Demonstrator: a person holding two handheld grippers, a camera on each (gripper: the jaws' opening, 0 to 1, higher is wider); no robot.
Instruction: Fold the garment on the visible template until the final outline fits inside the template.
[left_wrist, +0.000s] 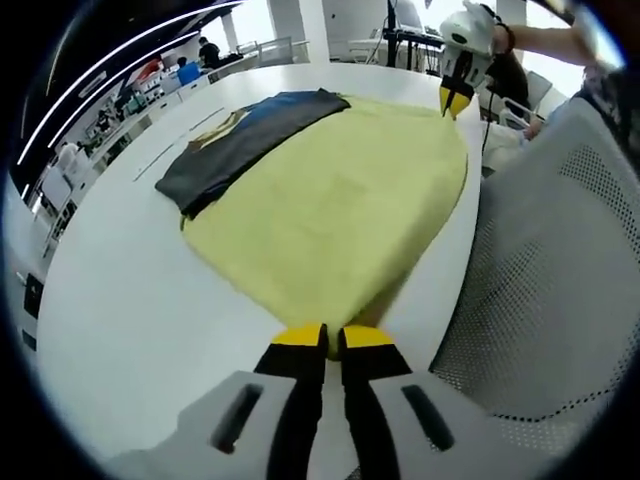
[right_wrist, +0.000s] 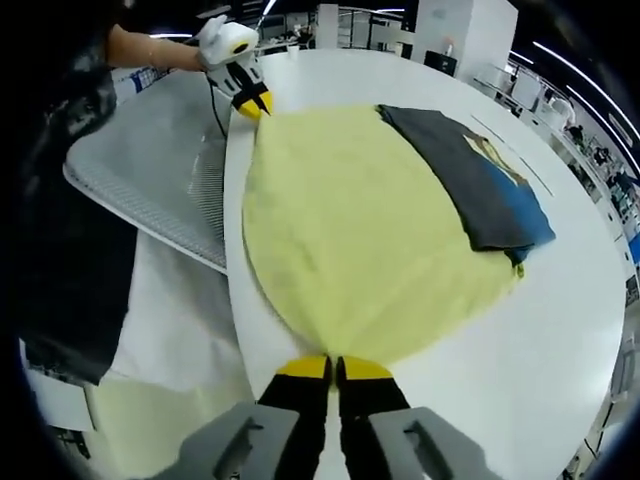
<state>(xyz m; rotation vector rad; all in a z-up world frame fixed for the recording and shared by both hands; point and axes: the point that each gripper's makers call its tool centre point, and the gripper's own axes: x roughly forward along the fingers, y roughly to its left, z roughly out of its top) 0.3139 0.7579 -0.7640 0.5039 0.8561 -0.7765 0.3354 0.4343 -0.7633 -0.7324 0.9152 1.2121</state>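
Observation:
A large yellow cloth lies spread across the white table. A dark grey garment with a blue and yellow print lies folded along the cloth's far side, partly on top of it. My left gripper is shut on one end of the yellow cloth's near edge; in the right gripper view it shows as the left gripper at the cloth's far corner. My right gripper is shut on the other end, and in the left gripper view the right gripper pinches the opposite corner.
A grey mesh chair stands against the table edge on the person's side. Thin grey lines are marked on the table beyond the dark garment. More tables and people show far behind.

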